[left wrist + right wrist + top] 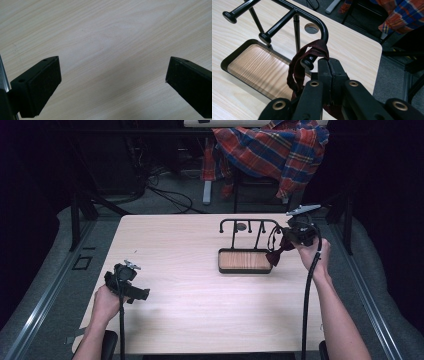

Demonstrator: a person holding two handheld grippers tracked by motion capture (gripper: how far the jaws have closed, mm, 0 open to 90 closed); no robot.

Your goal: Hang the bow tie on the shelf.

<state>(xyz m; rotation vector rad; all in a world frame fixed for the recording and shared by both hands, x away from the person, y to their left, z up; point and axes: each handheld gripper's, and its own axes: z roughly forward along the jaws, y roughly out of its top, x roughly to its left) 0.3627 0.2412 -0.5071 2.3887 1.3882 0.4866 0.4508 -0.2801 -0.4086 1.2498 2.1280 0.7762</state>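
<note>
We have the right gripper [329, 65] clenched on the dark red strap [298, 67], loop over the rack [297, 12]'s rightmost peg [308, 61]; left gripper [112, 75] released, well apart.

Black right gripper [329, 65], brass-ringed screws, black cable, seemingly grey top plate; bare forearms.

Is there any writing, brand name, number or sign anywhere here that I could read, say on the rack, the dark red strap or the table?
None: no word, number or sign shows on the black rack, its wooden tray, the dark red strap, the table or the plaid shirt.
</note>
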